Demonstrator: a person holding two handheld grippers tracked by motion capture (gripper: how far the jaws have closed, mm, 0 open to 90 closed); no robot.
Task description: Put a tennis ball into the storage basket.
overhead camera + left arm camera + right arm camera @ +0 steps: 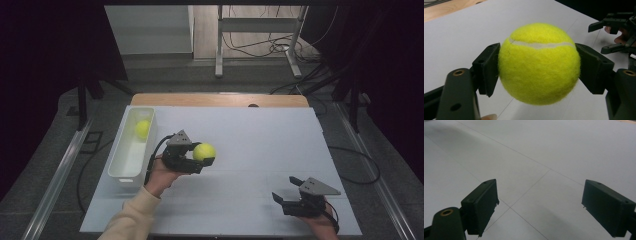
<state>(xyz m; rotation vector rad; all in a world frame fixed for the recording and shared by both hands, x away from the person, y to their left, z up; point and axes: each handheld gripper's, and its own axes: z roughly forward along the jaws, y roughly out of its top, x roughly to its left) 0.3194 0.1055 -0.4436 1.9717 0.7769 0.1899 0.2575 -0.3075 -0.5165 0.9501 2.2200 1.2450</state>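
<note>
My left gripper (203, 156) is shut on a yellow tennis ball (204, 151), held just above the white table top left of centre. In the left gripper view both black pads press the sides of the tennis ball (539, 63), and the left gripper (537, 66) points toward the right hand. A second tennis ball (143, 129) lies in the far end of a white bin (131, 172) at the table's left. My right gripper (285, 192) rests near the front right, open, with nothing between its fingers. In the right gripper view the right gripper (539, 207) looks over bare table.
A white sheet (260, 140) covers the table, with a wooden strip (220, 99) along its far edge. Beyond it stand a metal frame (260, 45) and loose cables on the floor. Dark curtains close both sides.
</note>
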